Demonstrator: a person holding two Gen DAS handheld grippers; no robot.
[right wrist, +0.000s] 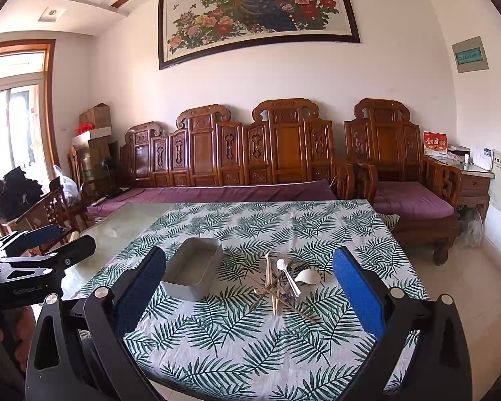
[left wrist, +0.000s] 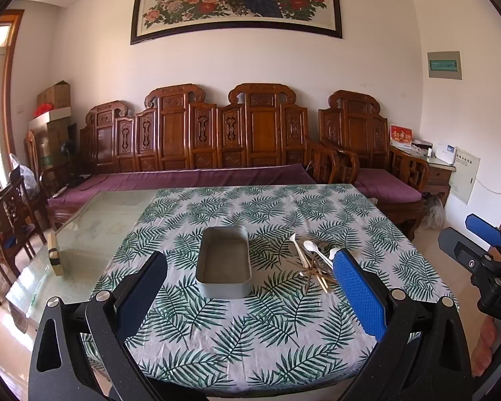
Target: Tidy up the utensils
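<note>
Both the left gripper (left wrist: pixel 250 287) and the right gripper (right wrist: pixel 250 284) are hovering with fingers spread wide apart above the leaf-print counter (left wrist: pixel 284 351), where the utensils (right wrist: pixel 280 280) are lying heaped just beside the empty grey tin (left wrist: pixel 223 264).

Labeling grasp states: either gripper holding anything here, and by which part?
Nothing held. Left gripper and right gripper are open; utensils lie on the table.

Right gripper (right wrist: pixel 248 287) wide open above leaf-print tablecloth (right wrist: pixel 284 227); grey tin (right wrist: pixel 192 272) left of utensil pile (right wrist: pixel 280 282).
</note>
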